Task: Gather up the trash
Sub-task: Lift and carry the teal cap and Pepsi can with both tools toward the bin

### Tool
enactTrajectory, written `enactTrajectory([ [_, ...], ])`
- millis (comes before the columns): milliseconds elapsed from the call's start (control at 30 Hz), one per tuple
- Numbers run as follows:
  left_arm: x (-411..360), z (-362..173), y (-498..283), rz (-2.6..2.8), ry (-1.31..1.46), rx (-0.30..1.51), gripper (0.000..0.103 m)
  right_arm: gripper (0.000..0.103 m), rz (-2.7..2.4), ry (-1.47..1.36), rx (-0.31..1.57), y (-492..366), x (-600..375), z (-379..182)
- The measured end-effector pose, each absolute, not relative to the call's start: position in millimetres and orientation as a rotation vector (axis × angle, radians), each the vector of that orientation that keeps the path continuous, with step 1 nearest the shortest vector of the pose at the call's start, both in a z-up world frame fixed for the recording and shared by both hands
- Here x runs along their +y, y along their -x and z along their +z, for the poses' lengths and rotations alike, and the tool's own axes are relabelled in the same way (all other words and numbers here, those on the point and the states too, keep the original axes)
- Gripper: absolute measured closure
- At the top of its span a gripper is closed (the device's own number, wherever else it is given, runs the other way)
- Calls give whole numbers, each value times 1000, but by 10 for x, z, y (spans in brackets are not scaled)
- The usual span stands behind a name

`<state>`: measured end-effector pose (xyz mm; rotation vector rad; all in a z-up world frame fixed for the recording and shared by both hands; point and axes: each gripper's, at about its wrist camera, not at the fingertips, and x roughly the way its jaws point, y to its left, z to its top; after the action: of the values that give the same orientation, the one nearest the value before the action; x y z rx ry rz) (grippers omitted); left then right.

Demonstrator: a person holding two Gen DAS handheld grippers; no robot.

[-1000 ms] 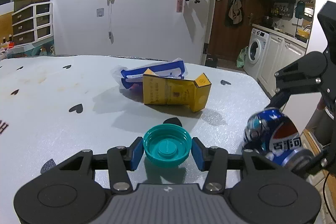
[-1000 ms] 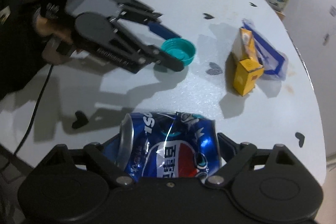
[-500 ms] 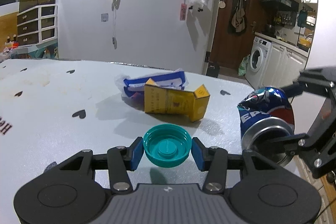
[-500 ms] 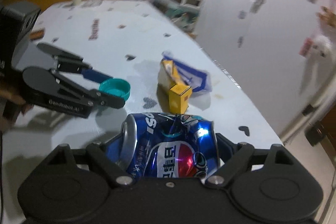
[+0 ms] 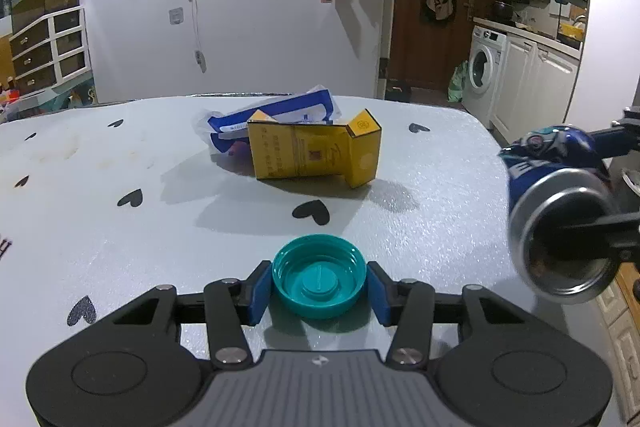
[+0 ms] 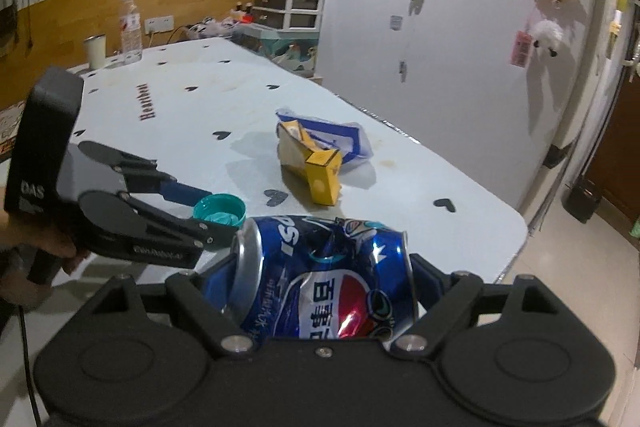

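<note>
A teal bottle cap (image 5: 319, 277), open side up, sits between the blue pads of my left gripper (image 5: 318, 291), which is shut on it just above the white table (image 5: 120, 247). My right gripper (image 6: 316, 287) is shut on a crushed blue Pepsi can (image 6: 320, 255) lying sideways across its jaws. In the left wrist view the can (image 5: 536, 167) hangs at the right edge with its end facing the camera. In the right wrist view the left gripper (image 6: 214, 215) and its cap (image 6: 224, 205) are just left of the can. A yellow carton (image 5: 312, 153) and a blue-and-white wrapper (image 5: 276, 115) lie mid-table.
The table's rounded corner (image 6: 500, 223) is close on the right, with floor beyond it. A water bottle (image 6: 131, 27) and a cup (image 6: 95, 51) stand at the far end. A hand (image 6: 60, 251) holds the left gripper. White wall lies behind the table.
My right gripper has rolled and swung with the can, so its view went from looking down on the table to looking across it. The left gripper has held still with the cap.
</note>
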<state>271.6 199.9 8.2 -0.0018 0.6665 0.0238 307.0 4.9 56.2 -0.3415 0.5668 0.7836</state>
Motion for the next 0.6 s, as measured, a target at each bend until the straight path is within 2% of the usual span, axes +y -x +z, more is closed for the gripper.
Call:
enactTrajectory([
  [67, 1996, 62, -2718, 36, 6, 658, 44, 15, 776, 332, 569, -3072, 15, 565],
  [133, 1999, 46, -2730, 51, 7, 649, 43, 15, 774, 326, 572, -3066, -4, 554],
  [233, 2005, 45, -2752, 61, 14, 643, 46, 15, 771, 325, 578, -3055, -11, 518],
  [267, 2003, 54, -2756, 60, 14, 643, 53, 15, 770, 322, 579, -3050, -15, 512],
  [600, 1920, 248, -2642, 61, 31, 588, 53, 15, 719, 256, 555, -3048, -199, 541],
])
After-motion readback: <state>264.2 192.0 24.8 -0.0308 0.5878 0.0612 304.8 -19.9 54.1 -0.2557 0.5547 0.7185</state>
